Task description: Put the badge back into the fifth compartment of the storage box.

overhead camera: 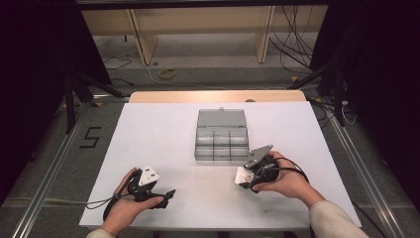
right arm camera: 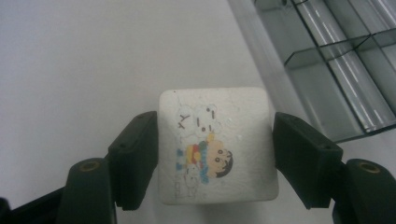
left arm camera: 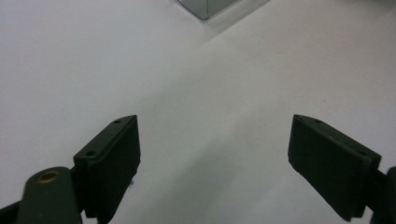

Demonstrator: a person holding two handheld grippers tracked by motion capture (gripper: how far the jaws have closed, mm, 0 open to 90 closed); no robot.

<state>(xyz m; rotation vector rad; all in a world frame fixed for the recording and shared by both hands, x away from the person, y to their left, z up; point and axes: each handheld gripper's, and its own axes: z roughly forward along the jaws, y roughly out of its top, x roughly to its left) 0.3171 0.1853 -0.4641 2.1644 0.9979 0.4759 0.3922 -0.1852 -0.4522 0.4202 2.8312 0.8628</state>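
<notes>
From the high view I saw my two hands resting low on the white table [overhead camera: 163, 129], forearms coming in from the near edge. My left hand [overhead camera: 130, 201] lay near the front left, its left gripper [overhead camera: 170, 194] pointing right across the table. My right hand [overhead camera: 287, 181] sat just in front of the one clear compartment box [overhead camera: 221, 141], which stood open at the table's middle with its lid tipped back; the right gripper [overhead camera: 241, 179] pointed left with a white block [overhead camera: 243, 175] at its tip. In the left gripper view, the left gripper [left arm camera: 215, 154] had its two black jaws spread wide over bare table, nothing between them, and a corner of the box [left arm camera: 205, 7] showed at the top edge. In the right gripper view, the right gripper [right arm camera: 215, 161] had both jaws pressed against the sides of the one white block [right arm camera: 215, 144], which bore a cartoon print on its upper face, and the box [right arm camera: 327, 60] lay just beside it at upper right, several of its compartments visible.
</notes>
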